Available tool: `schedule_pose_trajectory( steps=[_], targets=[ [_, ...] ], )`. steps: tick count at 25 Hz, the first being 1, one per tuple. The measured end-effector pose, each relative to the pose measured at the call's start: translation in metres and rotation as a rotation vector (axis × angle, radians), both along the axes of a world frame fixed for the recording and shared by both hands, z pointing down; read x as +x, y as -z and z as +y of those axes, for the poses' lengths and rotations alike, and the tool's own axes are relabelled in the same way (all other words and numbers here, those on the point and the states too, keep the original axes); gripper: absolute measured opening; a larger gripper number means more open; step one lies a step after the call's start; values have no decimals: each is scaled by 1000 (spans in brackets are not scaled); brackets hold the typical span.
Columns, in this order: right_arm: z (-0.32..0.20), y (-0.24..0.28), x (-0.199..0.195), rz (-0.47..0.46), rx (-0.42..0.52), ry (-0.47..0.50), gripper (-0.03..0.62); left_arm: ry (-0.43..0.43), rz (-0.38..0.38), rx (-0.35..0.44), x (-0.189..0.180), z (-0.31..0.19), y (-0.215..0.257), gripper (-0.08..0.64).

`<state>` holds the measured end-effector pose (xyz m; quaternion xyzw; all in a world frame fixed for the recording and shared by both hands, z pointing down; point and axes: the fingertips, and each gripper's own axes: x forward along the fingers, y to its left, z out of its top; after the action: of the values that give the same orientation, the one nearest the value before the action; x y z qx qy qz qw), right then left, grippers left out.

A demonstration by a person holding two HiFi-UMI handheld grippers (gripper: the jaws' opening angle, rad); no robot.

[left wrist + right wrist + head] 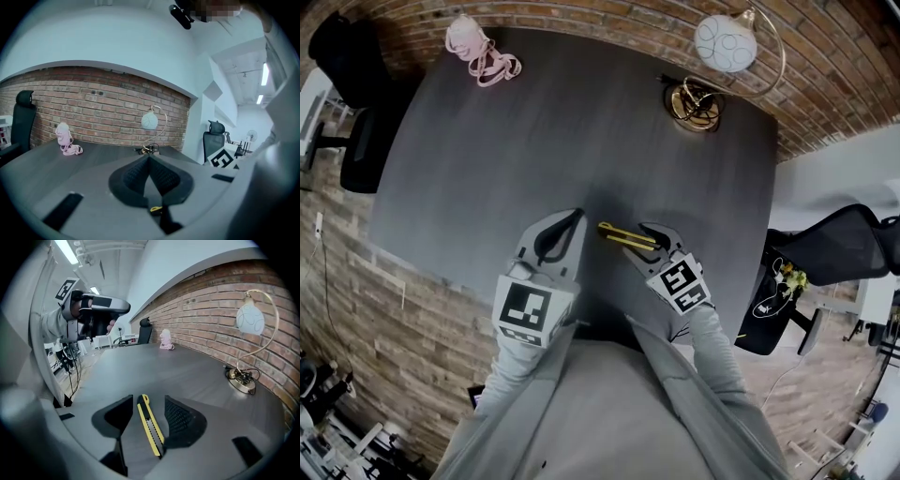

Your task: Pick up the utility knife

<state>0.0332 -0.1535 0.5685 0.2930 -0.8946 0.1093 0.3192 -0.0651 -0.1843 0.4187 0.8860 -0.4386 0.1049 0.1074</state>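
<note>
1. Yellow-and-black plastic utility knife (149, 427) lay flat on the dark grey bench (534, 141). It ran lengthwise between the spread jaws of the right hand-held gripper (147, 405), and neither pad pressed on it.
2. The left hand-held gripper (149, 161) hung just to the left of the right one, with its jaws together on nothing.
3. The step in hand looked like the approach, complete except for the grasp. Next, the right jaws would need to close across the knife's narrow body and then lift.
4. The slim knife sat low on the bench, so the pads probably had to be right down at the surface to catch it.
5. Ahead of both hand-held grippers the bench lay open. A brass lamp with a white globe (724, 42) and a pink corded object (478, 52) stood well apart from them by the far edge. The near edge lay close behind them.
</note>
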Motion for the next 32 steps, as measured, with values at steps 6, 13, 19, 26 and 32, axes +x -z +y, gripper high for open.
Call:
schedule_pose_trajectory(
  steps=[6,13,19,26,32],
  targets=[
    [1,-31,-5,76,-48,84,212,3,2,1,-1,3,-3,18],
    [1,-56,-6,202,-37,186,216,23,2,-7,-8,4,-7,18],
    [0,-68,-9,312,-17,293,216,28,-1,-13,-9,6,-9,18],
    [0,-76,-10,363,-63,375,215,32,-2,-6,-8,6,-9,18],
    [0,-78,-11,351,-113,402,213,48,2,-6,-10,7,-9,18]
  ],
)
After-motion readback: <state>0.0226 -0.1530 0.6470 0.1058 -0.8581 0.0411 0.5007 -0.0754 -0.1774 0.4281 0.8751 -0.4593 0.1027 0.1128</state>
